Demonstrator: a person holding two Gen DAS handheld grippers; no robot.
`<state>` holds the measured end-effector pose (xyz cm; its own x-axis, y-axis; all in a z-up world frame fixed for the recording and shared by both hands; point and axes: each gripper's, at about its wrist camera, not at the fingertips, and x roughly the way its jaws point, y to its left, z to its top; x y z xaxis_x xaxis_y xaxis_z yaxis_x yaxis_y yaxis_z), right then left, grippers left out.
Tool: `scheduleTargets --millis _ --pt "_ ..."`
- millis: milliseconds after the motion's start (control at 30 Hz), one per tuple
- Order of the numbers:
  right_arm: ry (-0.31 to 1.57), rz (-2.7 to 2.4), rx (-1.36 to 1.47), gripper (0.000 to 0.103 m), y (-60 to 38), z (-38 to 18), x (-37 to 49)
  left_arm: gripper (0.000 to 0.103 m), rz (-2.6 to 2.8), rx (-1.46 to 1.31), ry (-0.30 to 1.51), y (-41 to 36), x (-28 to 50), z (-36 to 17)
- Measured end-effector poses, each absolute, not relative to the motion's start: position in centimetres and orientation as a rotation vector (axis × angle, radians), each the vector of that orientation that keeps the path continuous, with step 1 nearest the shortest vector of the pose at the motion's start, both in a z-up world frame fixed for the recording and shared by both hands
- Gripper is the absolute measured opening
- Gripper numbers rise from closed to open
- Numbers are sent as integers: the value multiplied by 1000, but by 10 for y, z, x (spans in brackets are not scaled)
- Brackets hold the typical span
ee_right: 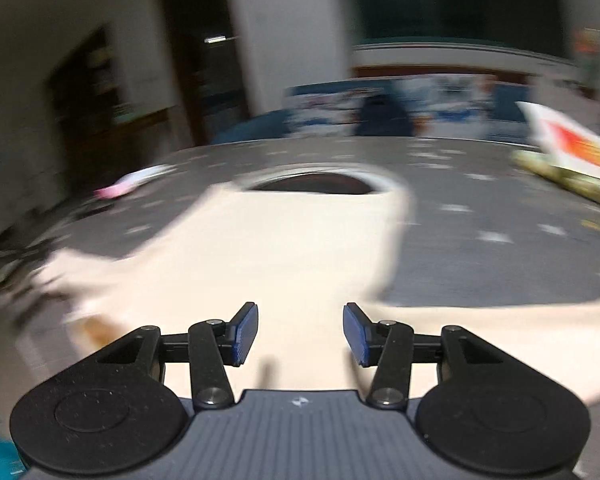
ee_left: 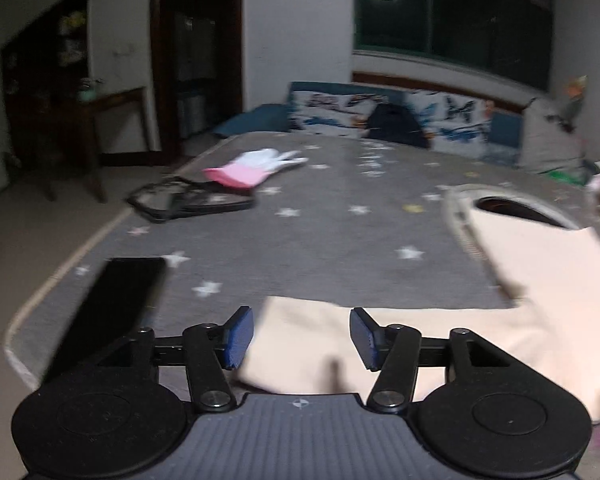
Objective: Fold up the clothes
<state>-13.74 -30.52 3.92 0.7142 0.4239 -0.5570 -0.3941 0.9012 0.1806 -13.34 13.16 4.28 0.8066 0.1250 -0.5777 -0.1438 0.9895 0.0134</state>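
Much bare grey bed cover (ee_left: 340, 240) lay open around the cream shirt (ee_right: 300, 248), which was spread flat near the front edge. Both the left gripper (ee_left: 301, 338) and the right gripper (ee_right: 300, 334) stood half open over it, holding nothing.

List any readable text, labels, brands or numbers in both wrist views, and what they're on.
None readable.
White packet with red-orange print, far right on the bed: motion-blurred, illegible.
Blue-and-white patterned cushions at the head of the bed: brush-like marks, not legible as text.
Small round crosshair mark on the grey ribbed tool body: a symbol, no lettering.
Cream garment: no visible print.
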Motion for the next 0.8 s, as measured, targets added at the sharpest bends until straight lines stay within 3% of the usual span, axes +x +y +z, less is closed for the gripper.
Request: scheduleTargets --millis 200,333,467,500,633,700,800 --pt "653 688 -70 45 -244 37 -146 58 174 -25 666 148 -123 25" --pt "708 760 -127 28 -220 25 -150 58 145 -29 688 151 -121 18" --pt "726 798 -170 26 -215 24 -158 58 116 -28 685 154 -120 16" --pt "731 802 -172 25 -216 25 -159 55 104 -28 682 153 -119 16" --pt "742 820 -188 25 -218 28 -163 16 53 13 670 147 -114 17" --pt "745 829 -199 26 -220 30 -164 10 53 65 663 141 -110 18" --pt "751 847 -213 26 -222 32 -166 9 82 127 632 139 -100 22"
